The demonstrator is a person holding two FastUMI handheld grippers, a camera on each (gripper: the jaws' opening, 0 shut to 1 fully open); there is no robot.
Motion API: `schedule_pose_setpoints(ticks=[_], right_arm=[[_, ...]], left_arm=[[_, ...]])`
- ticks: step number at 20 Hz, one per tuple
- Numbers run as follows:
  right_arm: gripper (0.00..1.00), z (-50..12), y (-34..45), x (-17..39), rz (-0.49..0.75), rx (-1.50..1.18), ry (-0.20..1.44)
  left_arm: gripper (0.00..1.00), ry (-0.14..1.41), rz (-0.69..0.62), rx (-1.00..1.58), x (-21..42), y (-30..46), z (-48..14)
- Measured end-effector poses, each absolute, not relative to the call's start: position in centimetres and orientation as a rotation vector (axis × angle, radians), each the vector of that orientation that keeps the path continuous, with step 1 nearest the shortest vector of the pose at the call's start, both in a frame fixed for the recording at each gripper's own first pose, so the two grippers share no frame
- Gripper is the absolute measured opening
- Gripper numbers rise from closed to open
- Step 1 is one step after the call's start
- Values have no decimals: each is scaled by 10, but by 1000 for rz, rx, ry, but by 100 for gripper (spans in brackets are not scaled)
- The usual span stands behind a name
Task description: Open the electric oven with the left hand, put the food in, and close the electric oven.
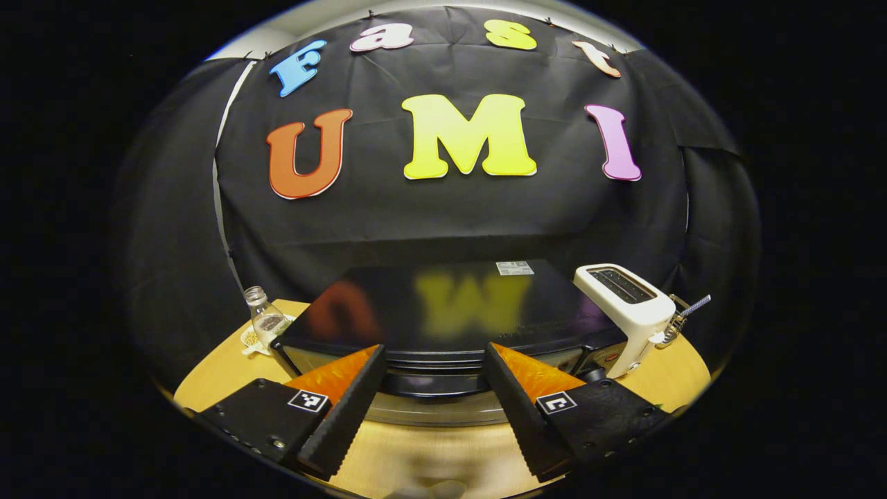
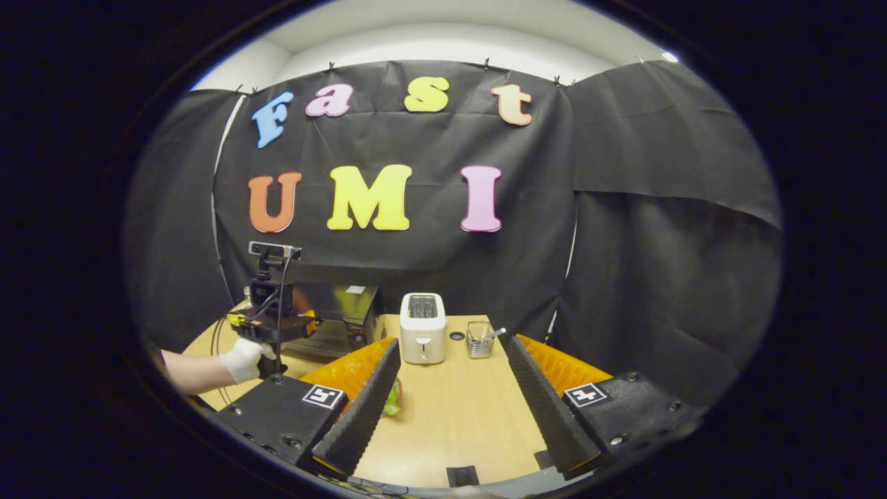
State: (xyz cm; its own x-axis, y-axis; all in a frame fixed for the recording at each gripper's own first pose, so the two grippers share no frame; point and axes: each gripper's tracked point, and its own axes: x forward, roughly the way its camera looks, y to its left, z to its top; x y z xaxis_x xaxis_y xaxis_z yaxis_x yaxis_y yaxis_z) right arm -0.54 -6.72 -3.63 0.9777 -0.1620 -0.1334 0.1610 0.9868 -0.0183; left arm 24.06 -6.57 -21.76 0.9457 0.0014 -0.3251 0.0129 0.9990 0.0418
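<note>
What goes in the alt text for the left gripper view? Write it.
The left hand-held gripper is open, its fingers either side of the front of a black electric oven on a wooden table. A white toaster stands to the oven's right, a small glass bottle to its left.

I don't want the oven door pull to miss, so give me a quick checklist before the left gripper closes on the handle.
1. Left gripper open: ok, fingers spread.
2. Lined up with the oven: ok, its front edge sits between the fingers.
3. Fingers around the door handle: cannot tell, handle not clearly visible.
4. Toaster clear of the door: ok, it stands off to the side.
5. Right gripper free for the food: ok, open, holding nothing.
6. Food within reach: ok, green item on the table by its finger.
</note>
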Motion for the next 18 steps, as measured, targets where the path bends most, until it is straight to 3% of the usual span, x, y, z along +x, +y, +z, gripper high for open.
schedule_pose_setpoints(ticks=[2,3,5,6,7,8,10,11,17,18], right_arm=[[100,-40,-66,-5,-158,-10,144],[100,-43,-63,-4,-148,0,151],[100,-45,-59,-3,-136,12,156],[91,-47,-57,-3,-130,12,159],[100,-47,-54,-2,-122,13,157],[91,-46,-51,-3,-113,10,156],[91,-48,-48,-3,-102,10,156],[100,-49,-46,-2,-97,13,160],[100,-64,-35,-1,-64,28,198],[91,-67,-32,-1,-54,27,203]], left_arm=[[95,326,-7,34,241,-66,-218],[96,320,-10,30,241,-66,-216],[96,317,-11,30,235,-64,-218],[96,315,-12,34,230,-65,-218],[96,305,-14,40,226,-64,-217],[96,303,-16,40,220,-64,-220],[96,301,-21,39,208,-64,-223],[96,304,-22,36,202,-64,-225],[96,331,-42,34,170,-64,-240],[96,335,-46,33,164,-64,-242]])
